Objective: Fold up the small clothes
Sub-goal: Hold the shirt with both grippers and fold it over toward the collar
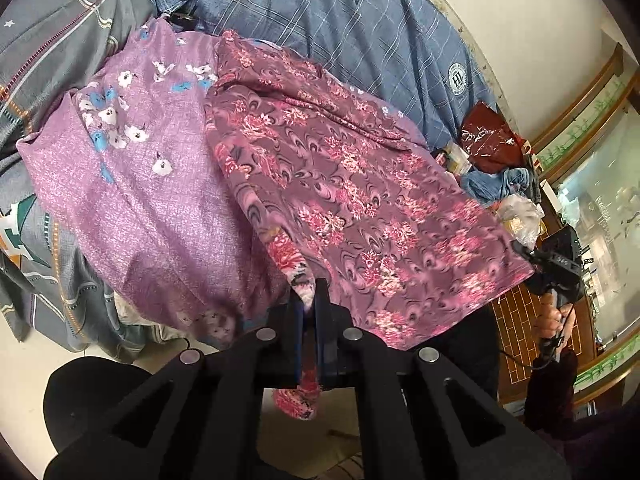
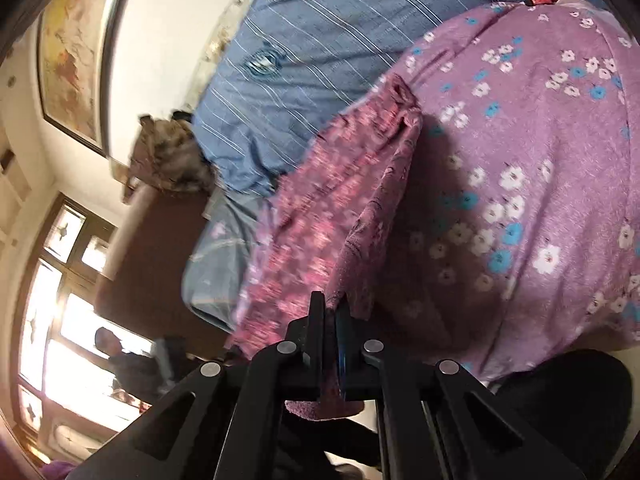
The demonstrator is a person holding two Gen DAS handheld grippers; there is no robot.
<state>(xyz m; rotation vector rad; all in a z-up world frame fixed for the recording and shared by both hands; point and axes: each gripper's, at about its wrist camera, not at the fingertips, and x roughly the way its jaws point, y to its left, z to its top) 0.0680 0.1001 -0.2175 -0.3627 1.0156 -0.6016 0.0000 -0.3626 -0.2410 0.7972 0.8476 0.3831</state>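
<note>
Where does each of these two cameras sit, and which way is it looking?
Left wrist view: rides on the left claw, looking along it, down over the bed; the claw pinches the pink floral garment; the person's other hand shows far right.
Right wrist view: rides on the right claw, which pinches the same garment's other edge.
Both show that garment, the lilac flowered cloth and the blue bedsheet.

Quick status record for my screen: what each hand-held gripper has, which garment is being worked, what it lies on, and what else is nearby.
left hand-held gripper: shut on an edge of the pink floral garment
right hand-held gripper: shut on another edge of the same garment
garment state: partly lifted, draped, not folded yet
underneath: lilac flowered cloth
surface: bed with blue plaid cover
nearby: dark red plastic bag, crumpled blue cloth
</note>
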